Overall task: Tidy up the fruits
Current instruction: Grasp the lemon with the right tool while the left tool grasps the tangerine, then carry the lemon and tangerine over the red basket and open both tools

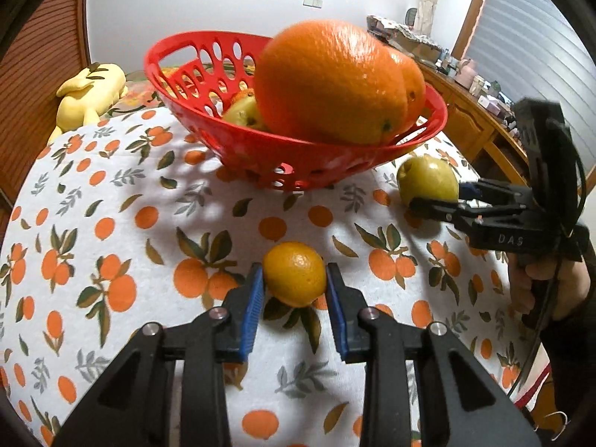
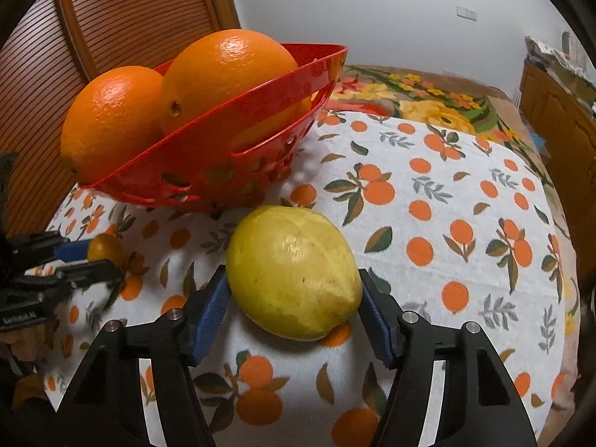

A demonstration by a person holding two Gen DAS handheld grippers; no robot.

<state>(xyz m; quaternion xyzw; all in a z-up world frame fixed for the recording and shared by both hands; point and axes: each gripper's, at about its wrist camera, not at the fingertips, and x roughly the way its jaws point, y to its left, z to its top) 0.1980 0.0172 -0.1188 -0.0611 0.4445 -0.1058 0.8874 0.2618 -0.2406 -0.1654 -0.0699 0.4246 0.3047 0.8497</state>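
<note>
A red perforated basket [image 1: 238,145] stands on the orange-print tablecloth and holds two big oranges [image 1: 327,82] and a smaller yellow-green fruit [image 1: 244,113]. It also shows in the right wrist view [image 2: 208,171]. My left gripper [image 1: 295,279] has its blue pads on both sides of a small orange [image 1: 294,273] that rests on the cloth. My right gripper [image 2: 294,290] has its pads against both sides of a yellow-green pear-like fruit [image 2: 294,272], right of the basket, on the cloth. The right gripper also shows in the left wrist view [image 1: 436,201].
A yellow plush toy [image 1: 89,93] lies at the table's far left edge. A wooden cabinet with clutter [image 1: 473,104] stands to the right. A slatted wooden door [image 2: 123,18] is behind the basket. A floral blanket [image 2: 417,93] lies beyond the table.
</note>
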